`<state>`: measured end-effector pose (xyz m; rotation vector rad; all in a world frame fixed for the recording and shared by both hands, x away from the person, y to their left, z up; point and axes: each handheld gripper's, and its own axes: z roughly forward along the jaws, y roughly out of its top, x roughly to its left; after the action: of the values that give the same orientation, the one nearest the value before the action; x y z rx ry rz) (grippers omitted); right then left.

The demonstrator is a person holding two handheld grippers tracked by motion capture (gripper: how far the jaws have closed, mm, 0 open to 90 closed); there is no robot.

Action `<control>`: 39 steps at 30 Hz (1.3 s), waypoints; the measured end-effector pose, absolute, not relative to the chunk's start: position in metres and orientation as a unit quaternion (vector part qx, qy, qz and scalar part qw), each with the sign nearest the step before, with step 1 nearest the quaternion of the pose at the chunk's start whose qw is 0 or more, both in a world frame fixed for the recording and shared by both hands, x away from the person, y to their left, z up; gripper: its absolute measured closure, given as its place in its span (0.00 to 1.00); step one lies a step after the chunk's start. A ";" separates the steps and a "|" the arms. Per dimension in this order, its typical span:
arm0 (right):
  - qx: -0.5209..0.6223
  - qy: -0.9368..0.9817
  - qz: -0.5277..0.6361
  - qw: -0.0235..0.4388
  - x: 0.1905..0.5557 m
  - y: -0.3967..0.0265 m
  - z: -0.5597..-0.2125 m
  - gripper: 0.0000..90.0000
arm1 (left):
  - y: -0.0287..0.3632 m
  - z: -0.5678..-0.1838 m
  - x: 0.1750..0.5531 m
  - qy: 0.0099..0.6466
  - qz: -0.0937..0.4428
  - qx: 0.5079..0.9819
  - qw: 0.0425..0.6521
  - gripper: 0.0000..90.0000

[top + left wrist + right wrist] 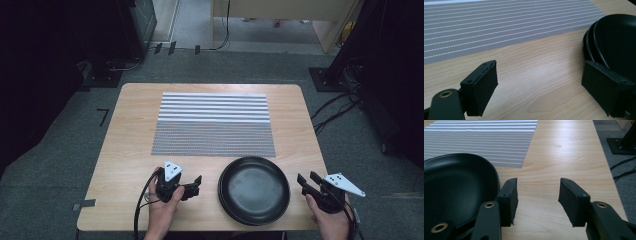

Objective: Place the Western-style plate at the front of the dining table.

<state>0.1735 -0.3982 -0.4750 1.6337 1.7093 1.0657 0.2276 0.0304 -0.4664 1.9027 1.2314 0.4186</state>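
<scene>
Left gripper (199, 183) sat on the near left part of the wooden table (130, 145), jaws pointing right toward the stack of black plates (254, 189). In the left gripper view (540, 85) the jaws stood wide apart with only bare wood between the pads; one pad sat just beside the plate rim (590, 47), contact not clear from that angle. It held nothing.

Right gripper (306, 180) was at the near right edge, jaws aimed left at the plates, just short of the rim. The right gripper view (538, 200) showed the jaws parted to about mid width, nothing between them but table. The left-hand jaw in that view lay right next to the plate (459, 187); no grip on it.

Plates sat near the front edge, between the two grippers, just in front of the striped grey placemat (214, 124). At least two were nested, going by the doubled rim.
</scene>
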 end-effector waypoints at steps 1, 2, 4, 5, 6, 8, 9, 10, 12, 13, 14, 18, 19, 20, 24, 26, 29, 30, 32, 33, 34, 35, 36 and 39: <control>0.603 0.636 0.401 0.268 0.173 -0.396 -0.475 0.56 | 0.029 -0.466 0.228 0.487 0.166 0.755 0.408 0.15; 0.603 0.636 0.401 0.268 0.173 -0.396 -0.475 0.56 | 0.027 -0.465 0.228 0.486 0.165 0.755 0.408 0.15; 0.602 0.637 0.403 0.264 0.173 -0.393 -0.477 0.59 | 0.024 -0.464 0.229 0.484 0.163 0.755 0.412 0.15; 0.605 0.635 0.409 0.254 0.173 -0.393 -0.478 0.61 | 0.023 -0.464 0.229 0.483 0.162 0.755 0.413 0.15; 0.605 0.635 0.409 0.254 0.173 -0.393 -0.478 0.61 | 0.021 -0.463 0.230 0.482 0.162 0.755 0.414 0.15; 0.605 0.638 0.410 0.245 0.174 -0.392 -0.480 0.61 | 0.018 -0.463 0.230 0.479 0.159 0.757 0.415 0.15; 0.604 0.638 0.410 0.243 0.174 -0.391 -0.481 0.62 | 0.016 -0.463 0.230 0.479 0.158 0.757 0.416 0.15; 0.604 0.639 0.410 0.242 0.174 -0.390 -0.481 0.62 | 0.014 -0.463 0.230 0.477 0.157 0.758 0.417 0.15; 0.606 0.637 0.411 0.239 0.173 -0.389 -0.481 0.63 | 0.010 -0.463 0.230 0.474 0.156 0.759 0.417 0.15; 0.607 0.636 0.415 0.235 0.173 -0.389 -0.481 0.64 | 0.009 -0.463 0.230 0.473 0.155 0.760 0.417 0.15; 0.607 0.635 0.417 0.233 0.173 -0.389 -0.481 0.65 | 0.007 -0.463 0.230 0.472 0.152 0.761 0.419 0.15; 0.605 0.635 0.431 0.214 0.172 -0.389 -0.482 0.73 | 0.001 -0.465 0.230 0.468 0.144 0.764 0.420 0.15; 0.604 0.635 0.435 0.209 0.172 -0.388 -0.482 0.74 | -0.002 -0.466 0.230 0.464 0.138 0.766 0.423 0.15; 0.603 0.635 0.435 0.209 0.172 -0.388 -0.482 0.74 | -0.002 -0.466 0.230 0.464 0.138 0.766 0.423 0.15; 0.604 0.634 0.439 0.199 0.172 -0.387 -0.482 0.75 | -0.007 -0.469 0.228 0.456 0.125 0.770 0.429 0.16; 0.605 0.633 0.443 0.192 0.172 -0.387 -0.483 0.77 | -0.009 -0.471 0.228 0.452 0.119 0.772 0.431 0.16; 0.607 0.630 0.449 0.180 0.171 -0.387 -0.483 0.78 | -0.015 -0.471 0.227 0.447 0.099 0.775 0.436 0.16; 0.608 0.631 0.449 0.177 0.171 -0.387 -0.484 0.78 | -0.016 -0.471 0.226 0.444 0.097 0.777 0.436 0.17; 0.607 0.631 0.450 0.175 0.171 -0.387 -0.484 0.78 | -0.019 -0.470 0.225 0.442 0.092 0.778 0.438 0.18; 0.607 0.631 0.452 0.173 0.171 -0.386 -0.484 0.78 | -0.021 -0.470 0.224 0.442 0.089 0.777 0.440 0.18; 0.606 0.630 0.454 0.171 0.171 -0.386 -0.485 0.80 | -0.021 -0.471 0.224 0.443 0.087 0.776 0.440 0.22; 0.608 0.627 0.458 0.165 0.171 -0.386 -0.485 0.81 | -0.022 -0.471 0.224 0.444 0.084 0.775 0.442 0.26; 0.608 0.627 0.458 0.165 0.171 -0.386 -0.485 0.81 | -0.023 -0.472 0.224 0.445 0.078 0.775 0.442 0.26; 0.612 0.620 0.467 0.149 0.171 -0.387 -0.486 0.83 | -0.024 -0.473 0.224 0.444 0.068 0.775 0.444 0.34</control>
<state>0.1706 -0.3869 -0.4860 1.7592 1.7828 1.3433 0.2244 -0.0237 -0.4733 1.9218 1.1012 0.1678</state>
